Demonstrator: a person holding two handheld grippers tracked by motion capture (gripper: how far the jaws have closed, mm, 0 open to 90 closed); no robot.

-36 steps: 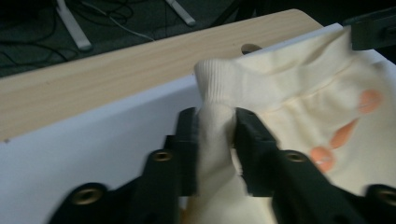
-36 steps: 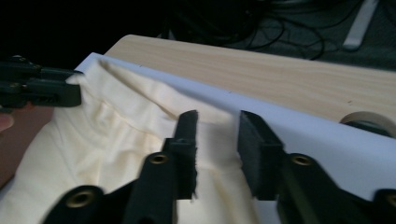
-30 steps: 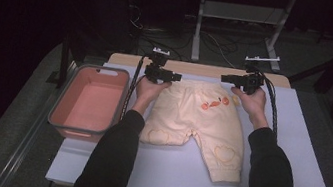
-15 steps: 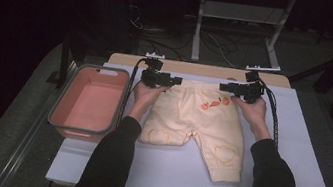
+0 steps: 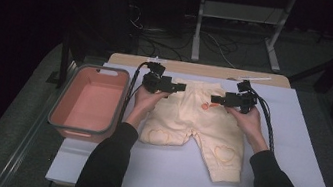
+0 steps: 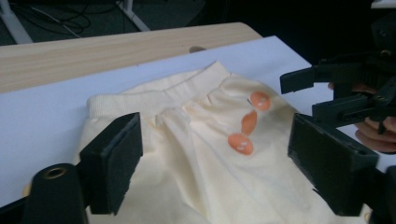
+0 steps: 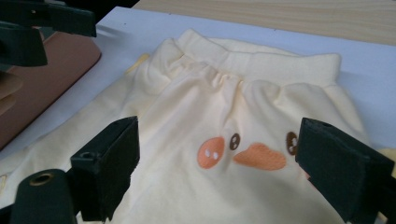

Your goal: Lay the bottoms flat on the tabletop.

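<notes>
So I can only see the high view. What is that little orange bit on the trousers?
Observer: In the right gripper view it is a face stitched on the yellow trousers: an orange beak, an orange cheek and two dark eyes.
Operator: Is the right gripper pinching them?
Observer: No. The right gripper has just been opening its jaws. They stand wide with the cloth below and between them, and the pads do not press on it.
Operator: And the other one?
Observer: The same for the left gripper. Its jaws have just been opening and are wide apart over the trousers near the ribbed waistband.
</notes>
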